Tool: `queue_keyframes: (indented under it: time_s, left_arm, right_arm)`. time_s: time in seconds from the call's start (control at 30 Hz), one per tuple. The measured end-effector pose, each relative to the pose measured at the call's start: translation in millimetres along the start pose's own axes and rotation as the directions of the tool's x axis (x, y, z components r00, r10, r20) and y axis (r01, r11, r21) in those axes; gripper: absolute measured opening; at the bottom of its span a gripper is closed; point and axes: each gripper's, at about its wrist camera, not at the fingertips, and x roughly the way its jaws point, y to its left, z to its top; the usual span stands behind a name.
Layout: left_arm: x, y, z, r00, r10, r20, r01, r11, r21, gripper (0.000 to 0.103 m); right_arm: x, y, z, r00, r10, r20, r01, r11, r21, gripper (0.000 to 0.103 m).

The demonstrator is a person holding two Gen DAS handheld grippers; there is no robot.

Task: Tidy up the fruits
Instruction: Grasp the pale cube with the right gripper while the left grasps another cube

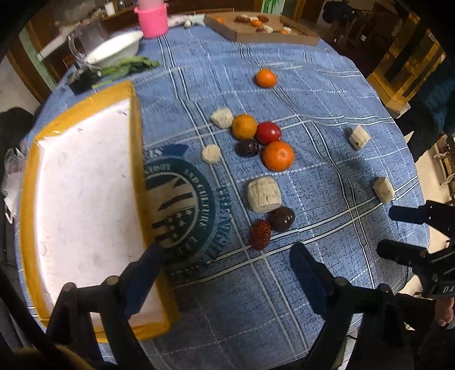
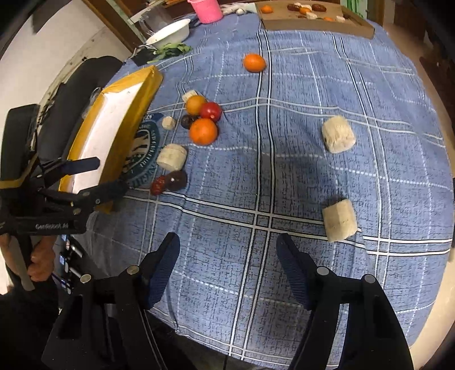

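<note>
A cluster of fruit lies mid-table: two oranges (image 1: pixel 278 155) (image 1: pixel 244 126), a red tomato-like fruit (image 1: pixel 268 132) and a dark plum (image 1: pixel 247 148). A lone orange (image 1: pixel 266 78) lies farther back. A red date (image 1: pixel 259 234) and a dark fruit (image 1: pixel 281 218) lie beside a pale cut chunk (image 1: pixel 264 198). Several other pale chunks are scattered about (image 2: pixel 338 137) (image 2: pixel 339 219). A white foam tray with yellow tape rim (image 1: pixel 136 159) sits at left. My left gripper (image 1: pixel 227 256) is open and empty by the tray's near corner. My right gripper (image 2: pixel 229 247) is open and empty above bare cloth.
The round table has a blue plaid cloth (image 2: pixel 284 176). At the back stand a cardboard tray with fruit pieces (image 1: pixel 256 31), a pink cup (image 1: pixel 152 18), a white bowl (image 1: pixel 113 49) and green leaves (image 1: pixel 128 67). The table edge curves close at right.
</note>
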Motion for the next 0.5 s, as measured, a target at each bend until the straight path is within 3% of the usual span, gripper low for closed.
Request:
queue_keyframes:
  time_s: [0.13, 0.37, 0.43, 0.5]
  left_arm:
    - [9.0, -6.5, 9.4, 0.999, -0.039, -0.011, 0.039, 0.999, 0.008, 0.087]
    - [35.9, -20.5, 33.3, 0.998, -0.053, -0.038, 0.054, 0.998, 0.01, 0.077]
    - [45.5, -23.8, 37.9, 0.998, -0.039, -0.054, 0.039, 0.999, 0.013, 0.068]
    - [54.6, -25.2, 40.5, 0.996, -0.039, -0.077, 0.039, 0.999, 0.003, 0.05]
  right_arm:
    - [0.5, -7.5, -0.2, 1.0, -0.006, -0.004, 0.006, 1.0, 0.003, 0.062]
    - [-17.2, -57.3, -3.6, 0.997, -0.066, 0.029, 0.063, 0.993, 0.098, 0.06]
    - [-17.4, -75.1, -0.8, 0.996, -0.081, 0.03, 0.076, 0.987, 0.138, 0.06]
    - [-14.0, -81.1, 2.9, 0.995, -0.094, 0.03, 0.089, 0.986, 0.143, 0.058]
